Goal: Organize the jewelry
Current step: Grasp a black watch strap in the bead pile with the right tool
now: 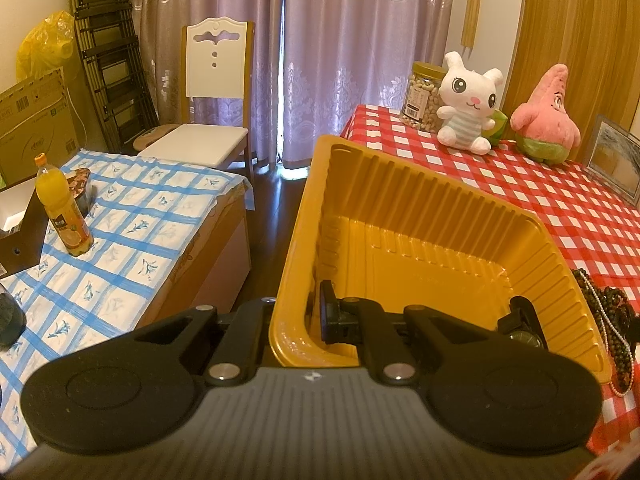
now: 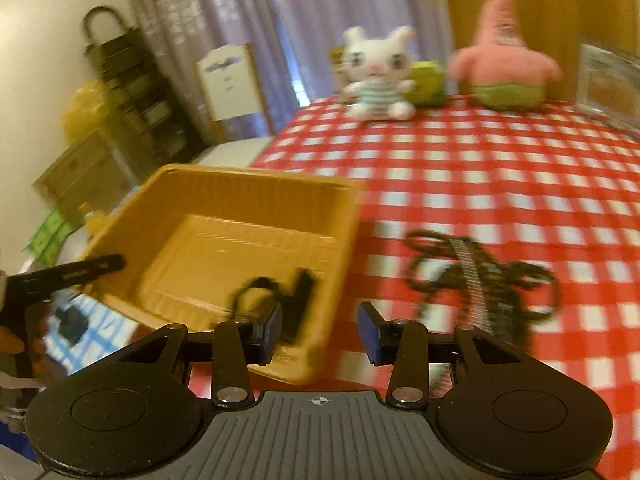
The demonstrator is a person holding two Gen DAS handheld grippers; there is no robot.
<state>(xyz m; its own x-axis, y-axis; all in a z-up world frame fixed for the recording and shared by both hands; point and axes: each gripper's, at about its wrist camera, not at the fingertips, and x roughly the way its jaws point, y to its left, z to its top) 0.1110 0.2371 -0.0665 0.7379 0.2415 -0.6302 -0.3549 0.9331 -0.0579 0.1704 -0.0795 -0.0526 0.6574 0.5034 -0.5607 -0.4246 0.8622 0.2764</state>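
At the table's left edge, the yellow tray (image 1: 420, 216) overhangs the red checked cloth (image 1: 560, 208), the left gripper (image 1: 296, 320) pinching its near wall. A black watch (image 2: 256, 300) already lies inside the tray. Beside the tray's right wall, the right gripper (image 2: 320, 332) stands spread with nothing between its pads. Just right of the tray, the bead necklaces (image 2: 480, 276) lie tangled on the cloth. Risk: lifting one strand may drag the others; a slackened left pinch could tip the overhanging tray floorward.
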